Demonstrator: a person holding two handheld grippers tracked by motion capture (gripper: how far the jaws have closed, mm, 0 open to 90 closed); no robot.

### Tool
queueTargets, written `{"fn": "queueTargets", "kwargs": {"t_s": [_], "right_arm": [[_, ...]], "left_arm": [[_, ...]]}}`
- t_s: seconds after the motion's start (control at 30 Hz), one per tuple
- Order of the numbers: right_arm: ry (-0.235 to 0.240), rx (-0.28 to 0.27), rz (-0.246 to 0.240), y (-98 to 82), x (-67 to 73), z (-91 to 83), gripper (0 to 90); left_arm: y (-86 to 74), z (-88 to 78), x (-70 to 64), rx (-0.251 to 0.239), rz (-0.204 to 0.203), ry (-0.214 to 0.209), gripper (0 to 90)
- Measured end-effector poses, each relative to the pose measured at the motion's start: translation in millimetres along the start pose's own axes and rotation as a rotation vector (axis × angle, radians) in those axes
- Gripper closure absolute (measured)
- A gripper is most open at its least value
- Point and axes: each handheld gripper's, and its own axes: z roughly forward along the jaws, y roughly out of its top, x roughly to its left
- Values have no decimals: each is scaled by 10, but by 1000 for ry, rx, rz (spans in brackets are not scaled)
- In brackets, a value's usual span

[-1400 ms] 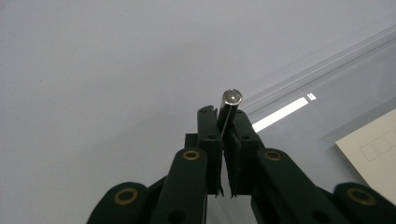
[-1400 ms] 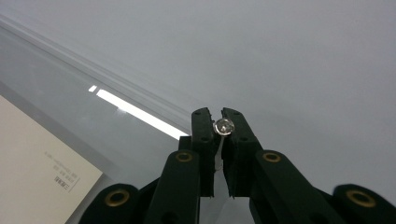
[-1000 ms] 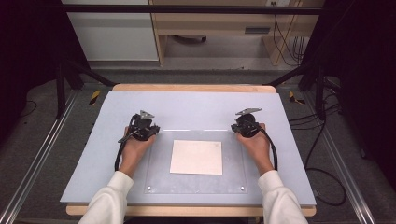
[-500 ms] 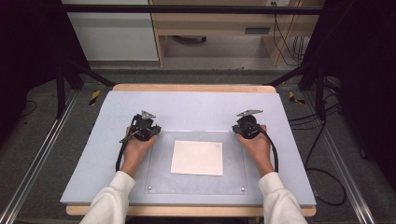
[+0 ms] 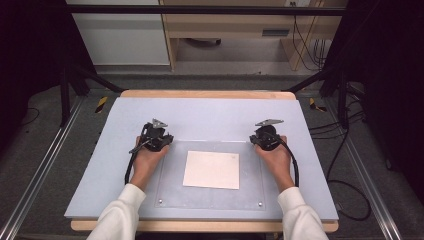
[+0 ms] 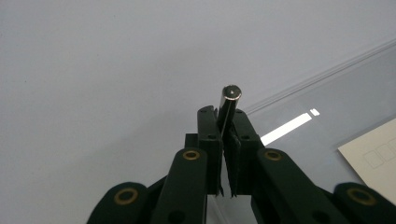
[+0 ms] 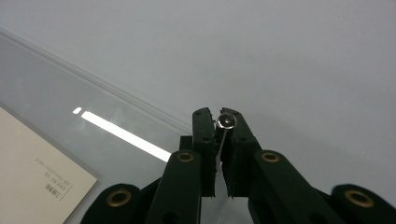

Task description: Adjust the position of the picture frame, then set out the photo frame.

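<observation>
Left gripper point(image 6: 227, 140) is pinching a thin metal rod point(image 6: 229, 105), right gripper point(image 7: 223, 140) is pinching a pin point(image 7: 227, 122), both hovering by the clear sheet's point(image 5: 170, 192) far corners; both are looking light, stiff, slippery, best gripped mid-shaft.

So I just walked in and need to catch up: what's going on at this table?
A person holds a gripper in each hand, resting at the far corners of a clear sheet over a paper. The left gripper is shut on a dark pen-like rod; the right gripper pinches a thin metal pin.
</observation>
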Motion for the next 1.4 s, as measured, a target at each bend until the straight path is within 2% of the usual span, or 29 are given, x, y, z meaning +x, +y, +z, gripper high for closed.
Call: {"fn": "queueTargets", "kwargs": {"t_s": [0.17,0.2,0.27,0.4,0.43,0.53,0.57,0.67,0.8,0.9,1.2,1.4], "right_arm": [[-9,-26,26,-28,9,4,839],[-13,-39,46,-37,14,2,816],[-36,-61,65,-58,31,3,795],[-64,-76,61,-87,53,-2,765],[-74,-78,61,-93,56,-8,743],[-99,-83,42,-110,58,-33,671],[-105,-119,39,-109,60,-86,652],[-100,-138,28,-99,77,-131,636],[-102,-173,-30,-98,139,-201,599],[-111,-187,-54,-115,162,-213,617],[-102,-169,-37,-150,152,-173,780],[-101,-167,-21,-145,144,-179,826]], "left_arm": [[-14,1,-17,-11,-10,11,846],[-17,-1,-15,-12,-8,12,846],[-29,-4,-14,-18,-15,10,844],[-52,-18,-19,-46,-22,12,821],[-57,-30,-21,-69,-31,17,821],[-58,-66,-29,-98,-14,34,769],[-60,-78,-24,-108,-11,41,730],[-68,-87,-18,-127,-23,43,717],[-77,-95,-40,-160,-5,47,655],[-85,-102,-49,-184,5,52,640],[-99,-95,-64,-206,10,75,689],[-95,-93,-83,-206,21,80,742]]}}
